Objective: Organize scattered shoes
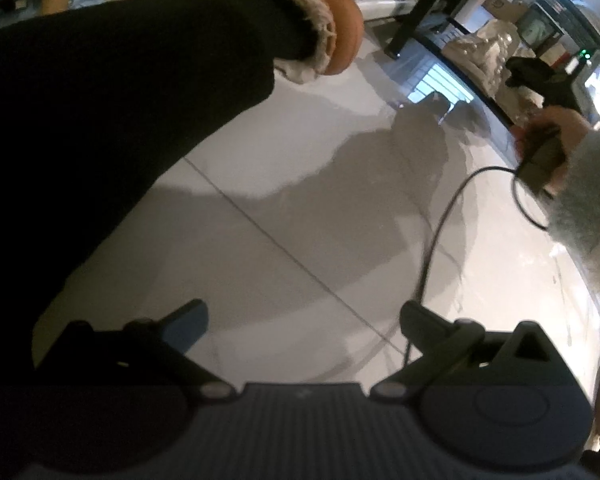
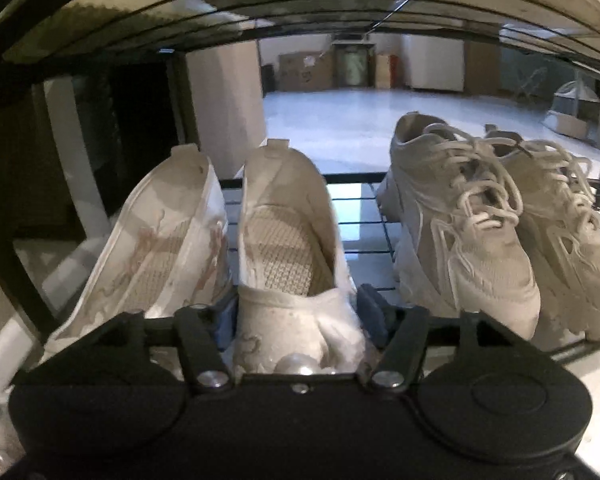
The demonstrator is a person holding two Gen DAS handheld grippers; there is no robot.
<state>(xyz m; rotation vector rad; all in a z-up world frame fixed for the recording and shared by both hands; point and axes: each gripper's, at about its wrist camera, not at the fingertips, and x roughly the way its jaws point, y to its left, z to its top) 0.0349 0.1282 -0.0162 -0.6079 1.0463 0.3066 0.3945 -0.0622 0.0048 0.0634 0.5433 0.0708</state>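
Observation:
In the right wrist view my right gripper is shut on the toe of a white slip-on shoe, which rests on the wire shelf of a black shoe rack. Its matching shoe lies just left of it, tilted on its side. A pair of beige lace-up sneakers stands on the same shelf to the right. In the left wrist view my left gripper is open and empty above the pale tiled floor. The right gripper also shows there, held in a hand at the rack.
A dark-trousered leg with a fur-lined slipper fills the upper left of the left wrist view. A black cable hangs from the right gripper. The rack's upper shelf sits close above the shoes. Boxes stand across the room.

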